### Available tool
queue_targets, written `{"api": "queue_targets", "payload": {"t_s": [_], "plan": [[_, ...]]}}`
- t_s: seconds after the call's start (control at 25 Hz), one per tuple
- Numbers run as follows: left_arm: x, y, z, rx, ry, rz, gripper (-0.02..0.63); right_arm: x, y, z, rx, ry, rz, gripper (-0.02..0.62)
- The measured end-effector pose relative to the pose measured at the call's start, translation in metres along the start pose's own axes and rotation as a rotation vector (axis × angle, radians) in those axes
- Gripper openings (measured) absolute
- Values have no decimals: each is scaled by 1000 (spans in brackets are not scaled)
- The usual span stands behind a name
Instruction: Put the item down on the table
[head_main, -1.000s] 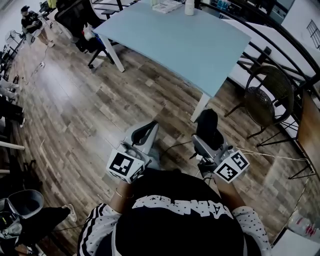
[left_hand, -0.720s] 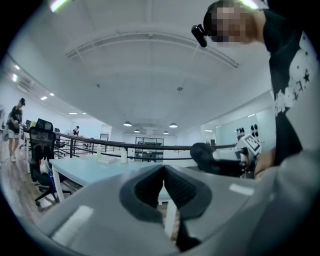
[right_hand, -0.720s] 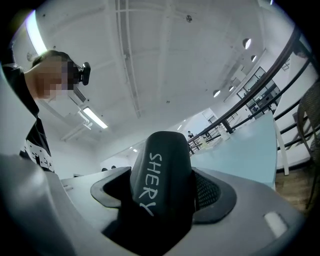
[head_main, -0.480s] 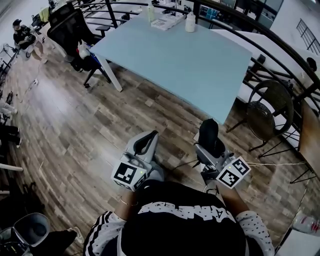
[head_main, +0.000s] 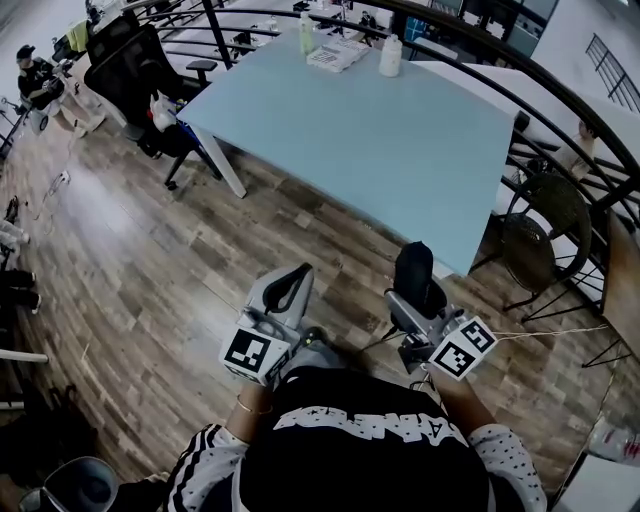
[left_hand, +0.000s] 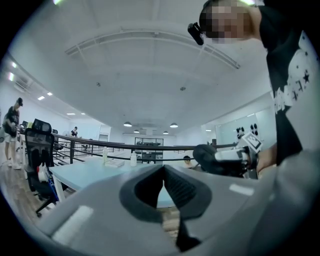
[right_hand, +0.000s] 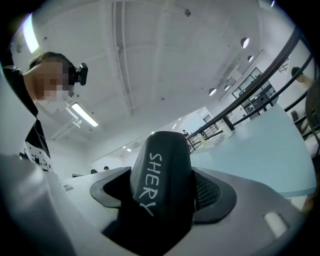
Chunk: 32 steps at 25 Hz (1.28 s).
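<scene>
A black oblong item with white lettering "SHERY" stands upright in my right gripper, which is shut on it. The gripper holds it in the air just short of the near corner of the light blue table. In the right gripper view the item fills the gap between the jaws of my right gripper. My left gripper hangs over the wooden floor to the left, level with the right one. Its jaws meet with nothing between them in the left gripper view.
At the table's far end stand a white bottle, a slimmer bottle and a stack of papers. A black office chair is at the table's left. A round wicker chair and a black railing are to the right.
The table has come closer to both grippers and more of its far end shows. Both grippers keep their pose, the black item still held in the right one.
</scene>
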<state>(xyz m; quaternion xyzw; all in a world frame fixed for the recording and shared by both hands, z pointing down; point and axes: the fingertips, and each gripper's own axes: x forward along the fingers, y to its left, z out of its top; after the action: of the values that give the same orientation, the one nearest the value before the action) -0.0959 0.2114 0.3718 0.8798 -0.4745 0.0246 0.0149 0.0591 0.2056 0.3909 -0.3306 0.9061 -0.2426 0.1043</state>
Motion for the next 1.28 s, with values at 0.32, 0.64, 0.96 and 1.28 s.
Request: {"api": "queue_targets", "payload": {"t_s": [0.32, 0.64, 0.96, 1.28], "plan": [[7, 67, 0, -15, 4, -21, 0, 67, -4, -4, -3, -7, -38, 374], [14, 113, 6, -15, 4, -68, 0, 105, -6, 5, -52, -32, -122, 374], [15, 142, -3, -18, -9, -76, 0, 126, -5, -4, -78, -18, -153, 373], [20, 169, -8, -26, -2, -36, 0, 153, -11, 5, -59, -9, -124, 374]]}}
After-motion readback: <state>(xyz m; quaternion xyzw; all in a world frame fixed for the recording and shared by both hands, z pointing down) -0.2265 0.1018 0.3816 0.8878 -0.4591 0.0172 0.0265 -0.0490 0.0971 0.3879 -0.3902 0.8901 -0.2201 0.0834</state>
